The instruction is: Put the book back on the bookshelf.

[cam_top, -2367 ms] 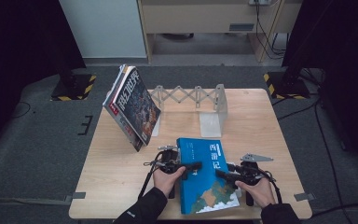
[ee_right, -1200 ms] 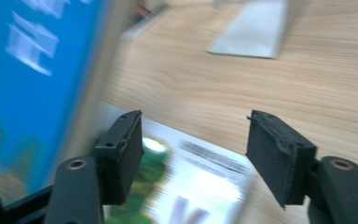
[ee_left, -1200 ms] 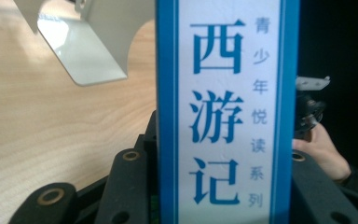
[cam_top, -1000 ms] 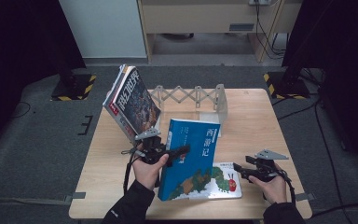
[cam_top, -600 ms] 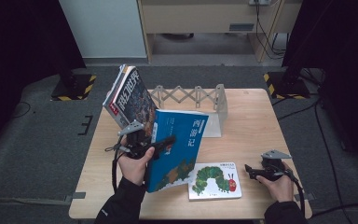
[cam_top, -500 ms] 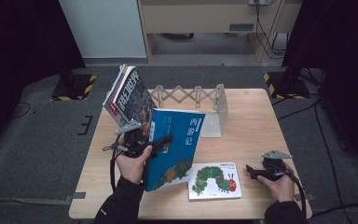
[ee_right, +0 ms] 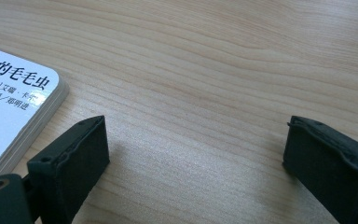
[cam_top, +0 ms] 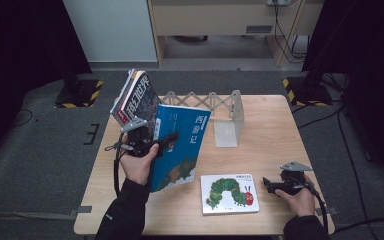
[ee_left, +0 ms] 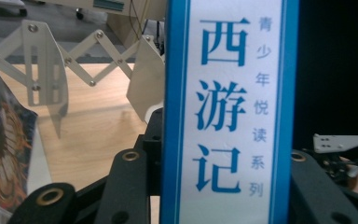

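**Blue book up, L tool clamped on it**

L tool (cam_top: 166, 140) grips the blue book (cam_top: 180, 145) by its spine, tilted above the surface (cam_top: 270, 130), next to the leaning books (cam_top: 135, 97). R tool (cam_top: 268, 183) has just been opening, nothing between jaws, beside the caterpillar book (cam_top: 229, 193).

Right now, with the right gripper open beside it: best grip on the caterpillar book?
Take the caterpillar book by its right-hand edge, coming in low and level from the right, where the right gripper already sits with jaws open. The book lies flat on the table, so only its thin edge offers a pinch; probably one jaw must slide under the rounded corner.
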A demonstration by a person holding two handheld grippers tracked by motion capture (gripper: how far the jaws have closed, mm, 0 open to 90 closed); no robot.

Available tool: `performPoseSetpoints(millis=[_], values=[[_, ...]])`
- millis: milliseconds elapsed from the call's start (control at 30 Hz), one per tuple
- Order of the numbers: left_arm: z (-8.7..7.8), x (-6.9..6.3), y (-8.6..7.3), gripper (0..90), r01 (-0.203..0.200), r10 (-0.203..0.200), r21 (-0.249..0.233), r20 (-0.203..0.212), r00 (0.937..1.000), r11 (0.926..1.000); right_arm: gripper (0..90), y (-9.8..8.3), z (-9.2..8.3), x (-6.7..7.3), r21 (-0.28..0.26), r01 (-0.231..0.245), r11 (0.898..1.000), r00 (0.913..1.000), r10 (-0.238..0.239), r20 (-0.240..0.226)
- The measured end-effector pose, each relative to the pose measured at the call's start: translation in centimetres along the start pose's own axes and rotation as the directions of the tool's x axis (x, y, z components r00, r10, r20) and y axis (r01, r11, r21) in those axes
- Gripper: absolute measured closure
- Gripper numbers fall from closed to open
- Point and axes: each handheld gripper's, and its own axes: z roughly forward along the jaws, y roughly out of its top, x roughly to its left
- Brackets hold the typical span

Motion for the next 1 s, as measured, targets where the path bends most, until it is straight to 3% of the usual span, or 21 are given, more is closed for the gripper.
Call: performPoseSetpoints(millis=[367,533,633,767,867,1000], values=[[2.2,0.4,2.5,60.3,-0.066,0.059,-0.076,-0.088,0.9944,0.9949,5.5,0.0,0.0,-0.1,0.004,0.001,1.0,1.0,-0.001,-0.001],[3.6,0.8,3.1,60.3,-0.076,0.063,-0.103,-0.121,0.9906,0.9918,5.4,0.0,0.0,-0.1,0.004,0.001,1.0,1.0,-0.001,-0.001],[4.4,1.0,3.2,60.3,-0.087,0.067,-0.126,-0.152,0.986,0.9881,5.4,0.0,0.0,-0.1,0.005,0.002,1.0,1.0,-0.002,-0.001],[6.0,1.8,3.0,60.2,-0.075,0.043,-0.163,-0.194,0.9801,0.9837,5.4,0.0,0.0,-0.1,0.005,0.002,1.0,1.0,-0.002,-0.001],[7.4,2.1,2.6,60.2,-0.094,0.06,-0.147,-0.218,0.9742,0.9847,5.3,0.0,0.0,-0.1,0.005,0.002,1.0,1.0,-0.002,-0.001],[8.9,2.5,1.9,60.2,-0.08,0.043,-0.157,-0.224,0.9737,0.9843,5.3,0.0,0.0,-0.1,0.006,0.004,1.0,1.0,-0.004,-0.002]])
